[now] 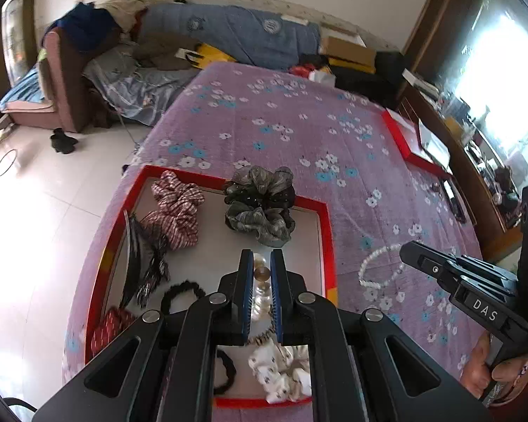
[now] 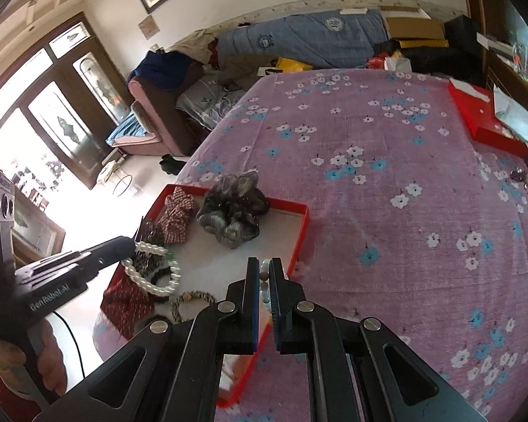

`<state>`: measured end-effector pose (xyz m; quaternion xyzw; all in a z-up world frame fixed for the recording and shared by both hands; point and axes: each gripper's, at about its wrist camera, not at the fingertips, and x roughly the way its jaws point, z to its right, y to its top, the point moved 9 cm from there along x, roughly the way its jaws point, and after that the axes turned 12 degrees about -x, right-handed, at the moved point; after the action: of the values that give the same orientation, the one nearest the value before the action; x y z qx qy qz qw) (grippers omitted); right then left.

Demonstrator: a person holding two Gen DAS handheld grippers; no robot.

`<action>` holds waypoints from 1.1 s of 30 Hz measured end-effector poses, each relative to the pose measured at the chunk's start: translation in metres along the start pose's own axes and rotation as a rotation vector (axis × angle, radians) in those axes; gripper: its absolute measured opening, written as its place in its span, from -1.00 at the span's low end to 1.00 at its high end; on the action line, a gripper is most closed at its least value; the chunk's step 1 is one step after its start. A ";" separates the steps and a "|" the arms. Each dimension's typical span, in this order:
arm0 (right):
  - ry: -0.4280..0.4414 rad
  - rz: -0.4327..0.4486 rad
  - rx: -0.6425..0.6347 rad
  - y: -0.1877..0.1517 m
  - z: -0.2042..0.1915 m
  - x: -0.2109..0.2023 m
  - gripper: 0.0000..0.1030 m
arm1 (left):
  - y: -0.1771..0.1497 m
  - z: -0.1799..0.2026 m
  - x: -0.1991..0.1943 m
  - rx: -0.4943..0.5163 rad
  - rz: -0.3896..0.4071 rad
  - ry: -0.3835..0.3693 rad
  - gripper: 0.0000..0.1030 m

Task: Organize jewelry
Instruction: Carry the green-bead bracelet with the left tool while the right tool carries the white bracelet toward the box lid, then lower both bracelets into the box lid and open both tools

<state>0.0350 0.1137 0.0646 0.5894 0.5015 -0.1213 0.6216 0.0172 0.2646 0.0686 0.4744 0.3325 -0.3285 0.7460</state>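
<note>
Nearest the left wrist camera, the left gripper [image 1: 262,267] is seen closed on a pearl bracelet [image 2: 151,267], which hangs as a loop above the red-rimmed tray [image 1: 329,232]; its long axis runs down and rightward in the right wrist view. The right gripper [image 2: 263,270] is closed on a second bead bracelet [image 1: 376,270] (a pale ring, tilted, suspended over the cloth just beside the tray's right rim). Inside the tray lie a white scrunchie [image 1: 281,372], black hair ties [image 1: 181,293], a striped scrunchie [image 1: 177,211] and a grey scrunchie [image 1: 260,204]. Beyond, the flowered purple cloth [image 2: 387,190] lies largely bare up to a red box [image 2: 482,123] at its far right edge.
</note>
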 end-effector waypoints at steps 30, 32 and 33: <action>0.031 -0.127 0.093 0.009 -0.028 0.102 -0.87 | 0.001 -0.051 0.093 -0.033 -0.244 -0.105 -0.83; 0.006 -0.156 0.098 0.001 -0.022 0.110 -0.87 | -0.002 -0.051 0.097 -0.020 -0.253 -0.098 -0.83; -0.004 -0.165 0.099 -0.002 -0.019 0.113 -0.87 | -0.003 -0.050 0.100 -0.013 -0.258 -0.095 -0.83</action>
<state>0.0771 0.1793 -0.0195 0.5759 0.5402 -0.1978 0.5808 0.0620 0.2920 -0.0302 0.4066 0.3574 -0.4416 0.7155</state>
